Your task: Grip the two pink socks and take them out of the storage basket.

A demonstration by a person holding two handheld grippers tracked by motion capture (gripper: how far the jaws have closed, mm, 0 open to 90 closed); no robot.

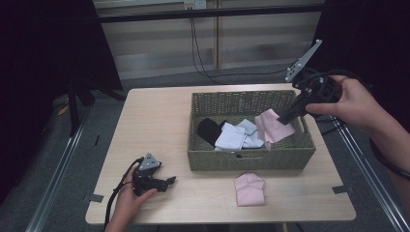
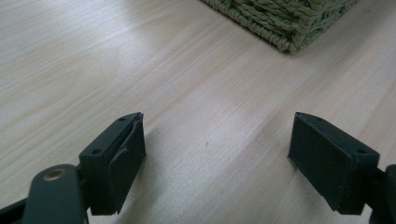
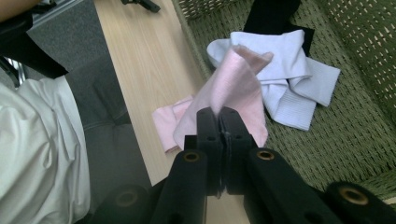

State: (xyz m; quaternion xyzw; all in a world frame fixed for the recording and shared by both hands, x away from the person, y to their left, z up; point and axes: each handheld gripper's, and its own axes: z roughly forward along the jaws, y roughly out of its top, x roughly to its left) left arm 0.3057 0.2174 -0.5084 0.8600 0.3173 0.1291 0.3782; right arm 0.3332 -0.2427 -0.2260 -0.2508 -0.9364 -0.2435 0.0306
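My right gripper [image 1: 286,117] is shut on a pink sock [image 1: 271,126] and holds it hanging over the right part of the green woven basket [image 1: 249,159]. In the right gripper view the pink sock [image 3: 233,88] dangles from the closed jaws [image 3: 218,116] above the basket [image 3: 355,135]. Inside the basket lie pale blue-white socks [image 1: 238,135] and a black sock [image 1: 209,129]. A folded pink sock [image 1: 250,189] rests on the table in front of the basket. My left gripper [image 1: 169,181] lies open on the table near the front left, its jaws [image 2: 217,154] wide apart over bare wood.
The light wooden table [image 1: 154,121] has free room to the left of the basket. The basket's corner [image 2: 289,23] is ahead of the left gripper. Cables [image 1: 198,48] hang at the back wall. A person's white clothing [image 3: 42,154] is beside the table edge.
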